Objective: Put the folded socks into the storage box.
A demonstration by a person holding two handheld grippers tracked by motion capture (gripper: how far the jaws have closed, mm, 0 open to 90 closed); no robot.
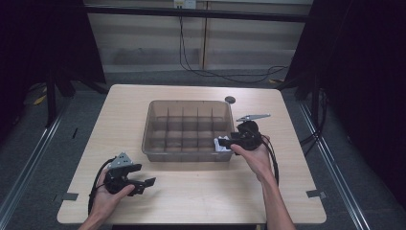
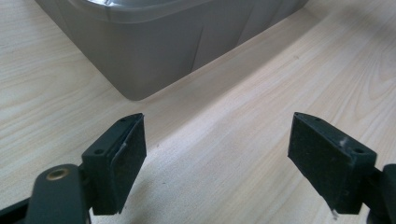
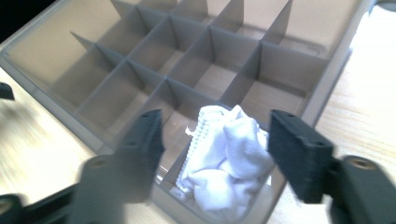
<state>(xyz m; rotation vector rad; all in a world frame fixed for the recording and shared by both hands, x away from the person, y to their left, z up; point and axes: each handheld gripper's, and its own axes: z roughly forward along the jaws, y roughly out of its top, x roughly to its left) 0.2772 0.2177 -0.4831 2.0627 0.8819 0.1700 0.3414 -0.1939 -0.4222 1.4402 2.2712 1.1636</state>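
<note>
White cloth (image 3: 224,158), crumpled, with a ribbed or beaded edge, lies in the corner compartment of the divided tray, at the near right end as the high view (image 1: 221,143) has it; it bulges up between the dividers and part of it rises toward the rim. Tray (image 1: 149,129): translucent grey-brown plastic, rectangular, split by thin upright partitions into rows of small cells, the other cells in sight bare; it stands near the middle of the table. Table (image 1: 191,191): pale wood-grain top. Right gripper (image 3: 217,144): black, held in the person's right hand (image 1: 256,158) at the tray's near right corner, jaws set wide apart on either side of the cloth and hanging just above it; the pads do not press on the cloth, and whether either one brushes it cannot be told. Left gripper (image 2: 215,158): black, held in the person's left hand (image 1: 107,199) on the near left of the table, well apart from the cloth; jaws wide apart with bare table top between them, pointed toward the tray's near left corner (image 2: 140,88). Small dark round disc (image 1: 230,99) sits on the table just beyond the tray's far right corner. Dark cables (image 1: 225,74) trail across the floor beyond the table.
</note>
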